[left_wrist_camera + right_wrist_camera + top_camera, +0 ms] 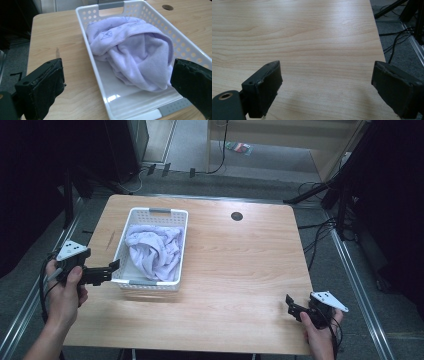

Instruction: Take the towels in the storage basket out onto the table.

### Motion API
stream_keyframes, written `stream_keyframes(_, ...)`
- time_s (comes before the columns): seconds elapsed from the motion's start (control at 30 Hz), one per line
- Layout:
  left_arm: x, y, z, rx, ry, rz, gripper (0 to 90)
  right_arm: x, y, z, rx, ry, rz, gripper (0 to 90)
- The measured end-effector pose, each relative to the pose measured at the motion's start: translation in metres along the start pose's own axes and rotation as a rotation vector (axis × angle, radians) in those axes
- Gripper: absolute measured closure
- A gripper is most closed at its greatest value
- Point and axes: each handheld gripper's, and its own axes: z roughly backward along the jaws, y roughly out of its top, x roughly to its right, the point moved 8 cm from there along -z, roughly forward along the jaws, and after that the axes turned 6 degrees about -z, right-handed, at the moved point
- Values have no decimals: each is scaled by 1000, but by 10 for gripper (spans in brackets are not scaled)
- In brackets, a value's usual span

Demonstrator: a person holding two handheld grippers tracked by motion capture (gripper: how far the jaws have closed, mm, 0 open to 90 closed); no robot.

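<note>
Your left gripper (pixel 117 82) gapes wide, empty, at the perforated white plastic basket (pixel 87 32) holding a crumpled, fleecy lilac towel (pixel 135 55). Your right gripper (pixel 325 87) gapes empty over the woodgrain table (pixel 312 37).

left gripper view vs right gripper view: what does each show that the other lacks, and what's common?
Left gripper view alone: the white perforated basket with its grey handles, the crumpled lavender towel lying inside it, and the cable hole in the tabletop at the far edge.

Right gripper view alone: black cables on the grey floor past the table's edge, and a dark stand leg.

Both: the light wood table, and each hand-held gripper's own two black padded jaws standing wide apart, with nothing between them.
</note>
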Motion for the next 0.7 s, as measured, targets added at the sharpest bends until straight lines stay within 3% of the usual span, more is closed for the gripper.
stream_keyframes(0.43,27,18,-29,-55,-44,-42,0,0,0,0,1,1,1,98)
stream_keyframes(0.7,32,28,-49,-106,-94,-16,0,0,0,0,0,2,0,98)
